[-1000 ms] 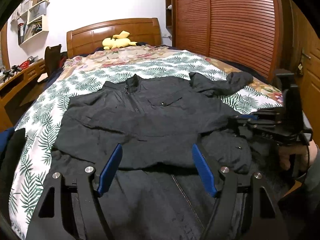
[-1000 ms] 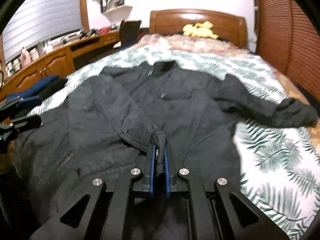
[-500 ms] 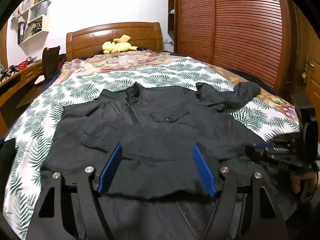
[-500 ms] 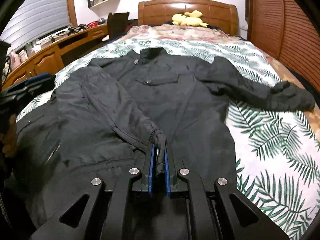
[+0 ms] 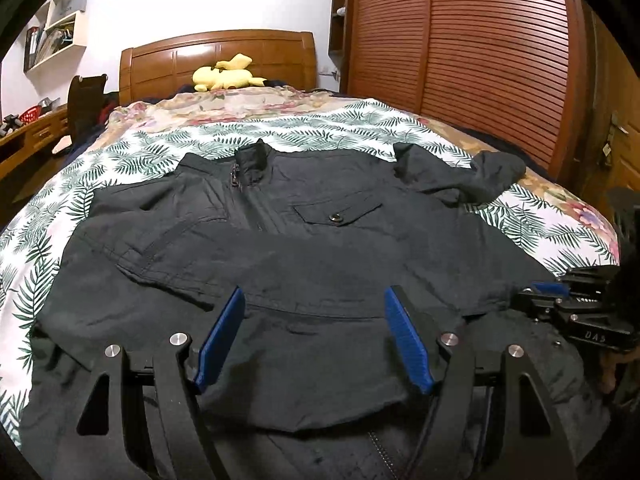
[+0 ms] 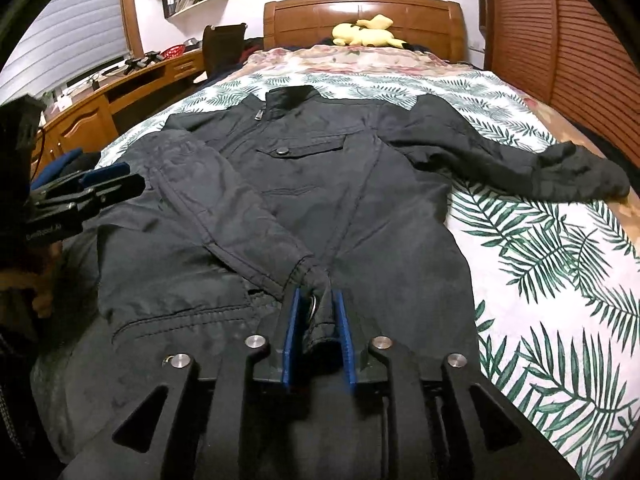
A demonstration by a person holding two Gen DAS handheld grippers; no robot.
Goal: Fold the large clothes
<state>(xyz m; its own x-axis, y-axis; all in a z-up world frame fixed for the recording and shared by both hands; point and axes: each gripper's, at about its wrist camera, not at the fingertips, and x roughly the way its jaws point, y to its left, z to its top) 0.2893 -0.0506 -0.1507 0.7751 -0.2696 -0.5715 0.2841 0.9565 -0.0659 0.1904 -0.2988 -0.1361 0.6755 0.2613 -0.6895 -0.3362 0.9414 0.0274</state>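
Note:
A large black jacket point(image 5: 312, 248) lies face up on the bed, collar toward the headboard; it also shows in the right wrist view point(image 6: 320, 184). One sleeve is folded across the body toward the hem. Its cuff point(image 6: 318, 304) sits between the blue pads of my right gripper point(image 6: 316, 308), whose jaws stand slightly parted around it. The other sleeve point(image 6: 520, 164) lies stretched out to the right. My left gripper point(image 5: 316, 332) is open and empty above the jacket's lower part. The right gripper also shows at the right edge in the left wrist view point(image 5: 576, 308).
The bed has a palm-leaf sheet point(image 6: 552, 264) and a wooden headboard point(image 5: 216, 60) with a yellow plush toy point(image 5: 224, 78). A slatted wooden wardrobe point(image 5: 480, 60) stands on the right. A wooden desk point(image 6: 120, 96) and chair stand on the left.
Both grippers have drawn back toward the foot of the bed. The right gripper's jaws have eased apart around the cuff they clamped before. The left gripper stays open.

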